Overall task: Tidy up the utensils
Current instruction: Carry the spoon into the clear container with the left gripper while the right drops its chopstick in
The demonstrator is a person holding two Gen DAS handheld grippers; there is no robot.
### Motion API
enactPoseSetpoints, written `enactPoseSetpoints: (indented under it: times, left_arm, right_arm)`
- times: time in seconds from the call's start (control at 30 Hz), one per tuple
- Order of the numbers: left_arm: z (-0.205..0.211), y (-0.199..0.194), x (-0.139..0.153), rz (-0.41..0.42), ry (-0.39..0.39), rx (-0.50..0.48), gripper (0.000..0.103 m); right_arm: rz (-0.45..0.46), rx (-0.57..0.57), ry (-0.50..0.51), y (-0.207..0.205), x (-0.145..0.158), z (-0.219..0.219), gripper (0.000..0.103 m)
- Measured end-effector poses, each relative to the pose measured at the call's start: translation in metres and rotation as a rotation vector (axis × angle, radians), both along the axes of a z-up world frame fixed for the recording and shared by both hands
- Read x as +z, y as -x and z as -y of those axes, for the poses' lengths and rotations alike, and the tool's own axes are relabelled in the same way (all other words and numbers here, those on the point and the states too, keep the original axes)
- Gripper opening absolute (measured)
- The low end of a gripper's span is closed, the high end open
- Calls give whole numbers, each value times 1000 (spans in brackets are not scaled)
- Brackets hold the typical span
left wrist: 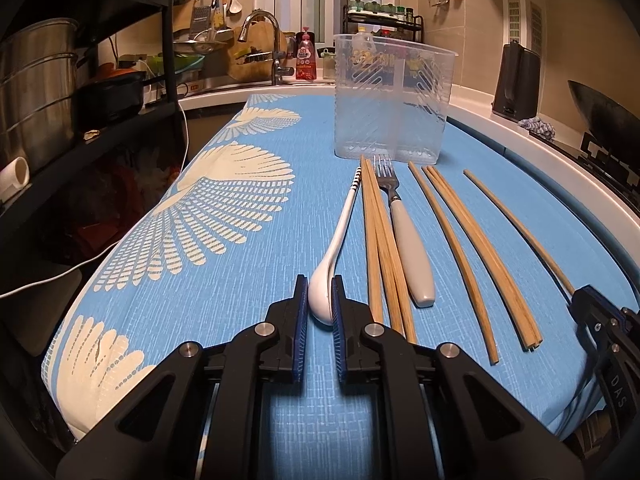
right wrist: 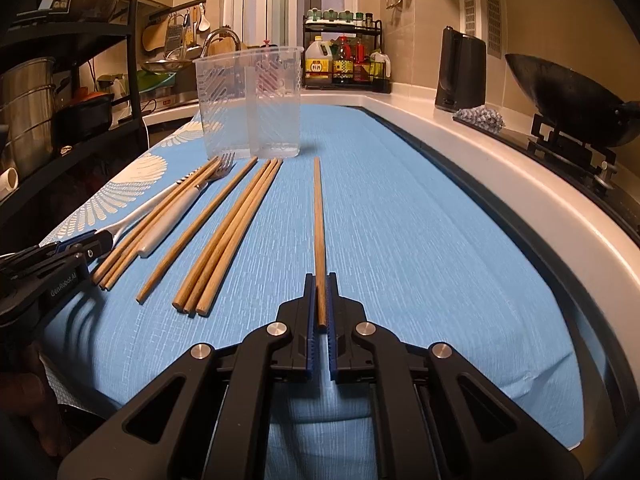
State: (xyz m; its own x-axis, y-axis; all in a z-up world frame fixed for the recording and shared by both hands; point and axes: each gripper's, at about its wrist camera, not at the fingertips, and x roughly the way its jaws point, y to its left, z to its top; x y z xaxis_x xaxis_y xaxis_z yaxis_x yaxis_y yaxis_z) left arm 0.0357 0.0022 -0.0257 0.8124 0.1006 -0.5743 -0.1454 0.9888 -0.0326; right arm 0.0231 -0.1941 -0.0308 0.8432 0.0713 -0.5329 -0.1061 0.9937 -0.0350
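two tongs (left wrist: 320, 292) (right wrist: 320, 292) clamped; left on spoon (left wrist: 322, 300), right on chopstick (right wrist: 319, 240)

This was a home kitchen. A chrome faucet (left wrist: 262, 40) stood at the far end of the tabletop (right wrist: 400, 220), with a red dish-soap bottle (left wrist: 306, 56) just right of it. Further right of the faucet a black rack held spice jars and oil bottles (right wrist: 344, 62). A grater (left wrist: 199, 20) hung left of the faucet above steel pots (left wrist: 36, 80), and a black wok (right wrist: 568, 96) sat on a stove far to its right.
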Motion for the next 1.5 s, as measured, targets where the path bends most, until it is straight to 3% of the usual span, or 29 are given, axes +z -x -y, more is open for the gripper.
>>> enactPoseSetpoints:
  times: [0.27,0.5,0.9,1.5]
  left_arm:
    - [-4,14,24,73,6,0,12]
    - [-4,28,52,171,-36,2,12]
    - [-11,3,113,263,-44,-1,12]
    - [-36,-84,198,94,23,-88,12]
  right_arm:
    - [82,1,10,18,41,2,5]
    - [171,8,10,25,87,9,5]
    - [223,63,-31,-25,156,10,5]
    - [100,190,-56,-103,231,-21,5]
